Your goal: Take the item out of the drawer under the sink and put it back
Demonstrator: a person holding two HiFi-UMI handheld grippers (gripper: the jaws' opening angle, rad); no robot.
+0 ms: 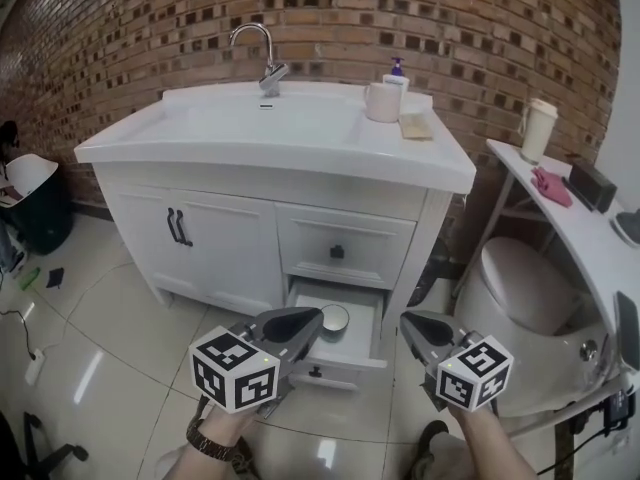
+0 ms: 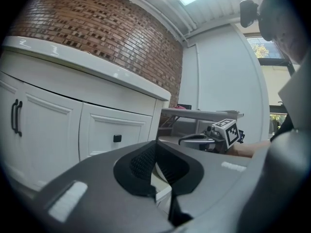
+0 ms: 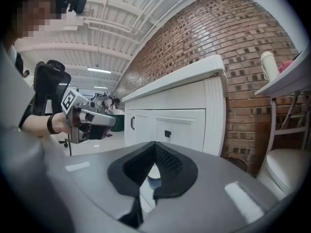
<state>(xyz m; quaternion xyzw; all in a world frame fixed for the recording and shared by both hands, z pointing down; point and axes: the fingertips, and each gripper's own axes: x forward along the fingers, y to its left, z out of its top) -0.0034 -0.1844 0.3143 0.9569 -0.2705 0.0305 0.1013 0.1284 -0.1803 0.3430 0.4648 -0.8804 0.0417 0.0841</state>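
- Open lower drawer [image 1: 350, 360] juts from the white vanity [image 1: 270, 158] at 12 o'clock; its front edge overhangs the floor.
- Task's thing: one round tin [image 1: 334, 319], lying in that drawer near the back, untouched.
- Left gripper [image 1: 305, 318] hangs over the drawer's front left corner, jaws pressed together, nothing in them.
- Right gripper [image 1: 412, 323] sits just off the drawer's right side, near the vanity's corner post; jaws fully closed, empty.
- Toilet [image 1: 520, 298] at 3 o'clock, close to the vanity; narrow gap there.
- Side shelf [image 1: 580, 228] curves over the toilet from 2 to 4 o'clock.
- Open tiled floor [image 1: 110, 328] from 7 to 9 o'clock; widest room for moving.
- Drawers: two; the upper drawer [image 1: 345, 248] is shut.
- Cupboard doors [image 1: 215, 238]: two, with two black handles [image 1: 178, 226].
- Countertop: one tap [image 1: 262, 56], one mug [image 1: 382, 101], one pump bottle [image 1: 397, 73], one tan pad [image 1: 415, 126].
- Shelf: one lidded cup [image 1: 538, 128], one pink cloth [image 1: 551, 185], one black box [image 1: 592, 183].
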